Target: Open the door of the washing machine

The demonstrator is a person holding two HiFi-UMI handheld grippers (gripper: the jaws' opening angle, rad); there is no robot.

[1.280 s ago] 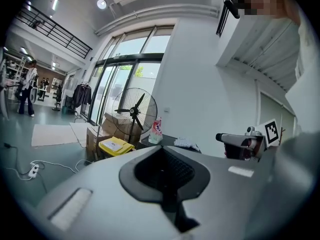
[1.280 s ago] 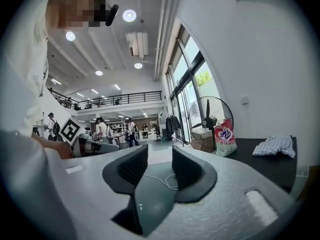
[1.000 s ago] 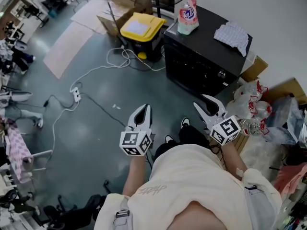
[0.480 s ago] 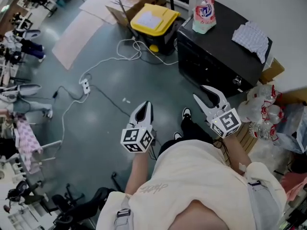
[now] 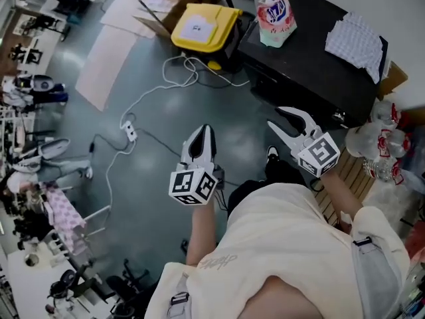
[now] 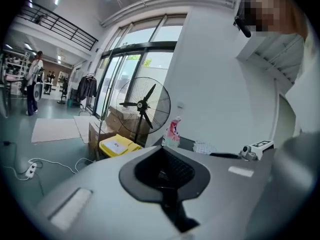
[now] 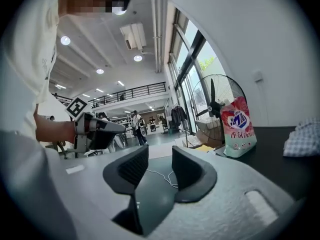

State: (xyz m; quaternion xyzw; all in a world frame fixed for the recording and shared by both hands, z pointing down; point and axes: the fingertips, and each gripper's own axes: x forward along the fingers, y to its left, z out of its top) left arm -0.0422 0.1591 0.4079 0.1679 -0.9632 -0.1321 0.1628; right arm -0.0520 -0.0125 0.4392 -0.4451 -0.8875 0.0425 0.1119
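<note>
The washing machine (image 5: 319, 58) is a black box at the upper right of the head view; its dark front (image 5: 292, 92) faces me and the door's outline is hard to make out. My right gripper (image 5: 284, 121) hangs open and empty a short way in front of that face, not touching it. My left gripper (image 5: 202, 137) is shut on nothing, over the floor to the left. In the right gripper view the open right gripper (image 7: 160, 165) points past the machine's black top (image 7: 280, 146). In the left gripper view the left gripper (image 6: 163, 173) shows its pads together.
A pink detergent bag (image 5: 273, 10) and a checked cloth (image 5: 355, 38) lie on the machine. A yellow-lidded bin (image 5: 199, 26) stands to its left, with white cables and a power strip (image 5: 129, 133) on the floor. Water bottles (image 5: 380, 145) are piled at the right. A standing fan (image 6: 144, 105) is behind.
The machine has shifted nearer in the head view as the person came closer. Both grippers have risen slightly toward it; their jaws have not changed.
</note>
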